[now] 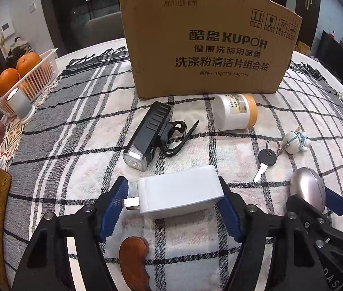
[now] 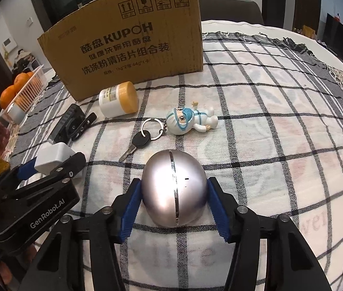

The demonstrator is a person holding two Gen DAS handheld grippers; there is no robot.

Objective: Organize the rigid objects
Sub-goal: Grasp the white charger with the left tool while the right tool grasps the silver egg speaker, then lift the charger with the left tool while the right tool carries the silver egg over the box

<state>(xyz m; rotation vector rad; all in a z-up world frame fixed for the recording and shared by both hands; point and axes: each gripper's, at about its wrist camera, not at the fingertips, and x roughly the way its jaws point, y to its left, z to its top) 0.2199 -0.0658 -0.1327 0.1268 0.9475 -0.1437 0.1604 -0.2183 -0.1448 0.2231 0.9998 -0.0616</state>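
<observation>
A white plug-in charger point(image 1: 178, 194) lies on the checked cloth between the fingers of my left gripper point(image 1: 171, 181). The right pad touches its end. The left pad stands just off the body, beside the metal prongs, so this gripper is open around it. My right gripper point(image 2: 174, 181) is shut on a silver egg-shaped case point(image 2: 174, 189), with a blue pad against each side. The case rests on the cloth. Further back lie a black bike light point(image 1: 144, 135), a white jar with a yellow lid point(image 1: 234, 114) and a key with a figurine keychain point(image 2: 190, 121).
A tall cardboard box point(image 1: 205, 38) stands at the back of the table. A white basket of oranges point(image 1: 26, 77) and a small grey cup point(image 1: 21, 104) sit at the far left. A brown wooden piece point(image 1: 134, 262) lies under my left gripper. The checked cloth point(image 2: 280, 133) stretches to the right.
</observation>
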